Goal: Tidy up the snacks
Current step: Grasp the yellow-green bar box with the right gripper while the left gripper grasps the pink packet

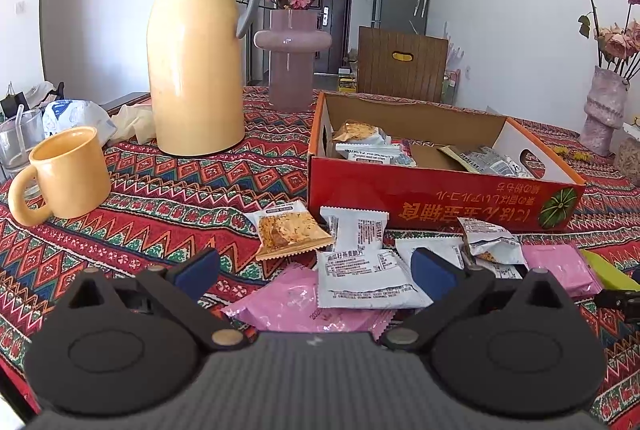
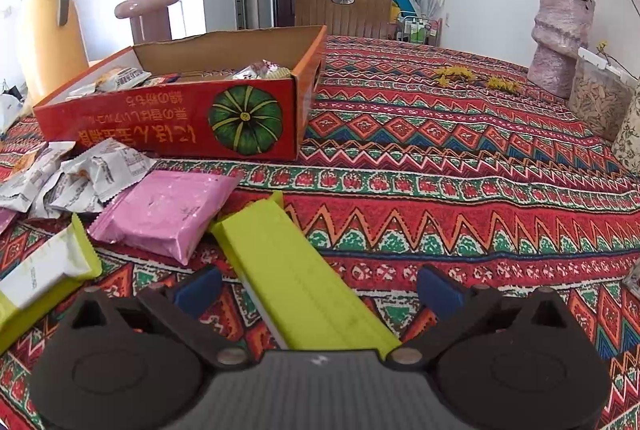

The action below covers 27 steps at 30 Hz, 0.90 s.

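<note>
A red cardboard box (image 1: pixel 440 197) with a pumpkin picture (image 2: pixel 245 125) holds several snack packets. Loose snacks lie in front of it: white packets (image 1: pixel 366 282), an orange-backed pastry packet (image 1: pixel 290 232), pink packets (image 1: pixel 296 304) (image 2: pixel 168 211) and lime-green bars (image 2: pixel 296 282) (image 2: pixel 44 270). My left gripper (image 1: pixel 316 270) is open just above the white and pink packets, which lie between its fingers. My right gripper (image 2: pixel 318 288) is open and low over one lime-green bar, which lies between its fingers.
A yellow thermos jug (image 1: pixel 196 57), a yellow mug (image 1: pixel 66 175), a pink vase with flowers (image 1: pixel 290 57) and a glass (image 1: pixel 20 141) stand at the left. A mottled pink vase (image 2: pixel 560 33) and a seed jar (image 2: pixel 598 101) stand at the right on the patterned tablecloth (image 2: pixel 460 157).
</note>
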Each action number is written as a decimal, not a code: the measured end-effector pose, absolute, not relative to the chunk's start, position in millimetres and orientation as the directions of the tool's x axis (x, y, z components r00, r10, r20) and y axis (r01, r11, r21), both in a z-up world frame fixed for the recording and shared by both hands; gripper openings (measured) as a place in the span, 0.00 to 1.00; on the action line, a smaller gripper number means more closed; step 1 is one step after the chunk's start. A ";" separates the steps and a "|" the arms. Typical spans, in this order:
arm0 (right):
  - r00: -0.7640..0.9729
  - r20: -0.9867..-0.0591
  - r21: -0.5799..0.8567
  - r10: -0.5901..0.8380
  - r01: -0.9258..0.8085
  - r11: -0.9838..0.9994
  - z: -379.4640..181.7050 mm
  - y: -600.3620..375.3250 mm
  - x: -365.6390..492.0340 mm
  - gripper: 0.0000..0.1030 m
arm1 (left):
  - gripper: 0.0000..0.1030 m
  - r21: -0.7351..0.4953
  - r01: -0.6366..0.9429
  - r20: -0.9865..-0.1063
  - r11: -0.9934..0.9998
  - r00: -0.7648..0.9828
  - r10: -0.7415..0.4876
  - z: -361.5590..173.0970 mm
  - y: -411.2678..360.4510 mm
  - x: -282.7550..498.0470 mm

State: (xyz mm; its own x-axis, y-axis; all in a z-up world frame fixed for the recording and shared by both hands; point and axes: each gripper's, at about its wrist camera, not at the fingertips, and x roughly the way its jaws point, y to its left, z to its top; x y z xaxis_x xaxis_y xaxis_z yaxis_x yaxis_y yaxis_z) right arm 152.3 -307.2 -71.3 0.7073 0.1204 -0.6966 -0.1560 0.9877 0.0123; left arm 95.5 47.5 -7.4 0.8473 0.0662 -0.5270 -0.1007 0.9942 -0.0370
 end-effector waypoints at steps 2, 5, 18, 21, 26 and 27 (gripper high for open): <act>0.708 -0.696 0.014 0.123 -0.158 0.987 -71.2 -305.5 152.4 1.00 | 1.00 -0.034 -0.100 -0.526 0.994 0.848 0.067 -6.9 47.0 94.7; 0.709 -0.691 0.020 0.143 -0.179 0.984 -70.5 -304.3 147.9 0.96 | 1.00 -0.037 -0.110 -0.527 0.993 0.846 0.074 -6.6 50.7 94.5; 0.743 -0.639 0.036 0.200 -0.230 0.972 -60.8 -289.7 125.6 0.32 | 1.00 -0.047 -0.124 -0.541 0.991 0.837 0.079 -9.6 55.4 95.2; 0.766 -0.614 0.051 0.190 -0.202 0.978 -59.5 -289.8 121.9 0.32 | 1.00 -0.045 -0.125 -0.543 0.991 0.836 0.080 -9.7 55.5 95.1; 0.796 -0.578 0.077 0.177 -0.163 0.984 -54.8 -290.7 117.8 0.32 | 1.00 -0.043 -0.127 -0.544 0.991 0.835 0.083 -9.4 55.8 94.0; 0.806 -0.566 0.085 0.174 -0.153 0.985 -52.8 -291.4 117.2 0.32 | 1.00 -0.042 -0.127 -0.544 0.991 0.835 0.084 -9.2 55.7 94.0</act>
State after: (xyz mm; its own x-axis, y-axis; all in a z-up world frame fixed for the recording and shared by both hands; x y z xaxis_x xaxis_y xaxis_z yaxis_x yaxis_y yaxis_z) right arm 117.2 -291.4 -52.8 0.8055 0.1744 -0.5663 -0.1533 0.9845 0.0851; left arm 94.0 55.7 -9.2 0.8346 0.0836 -0.5444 -0.1267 0.9911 -0.0420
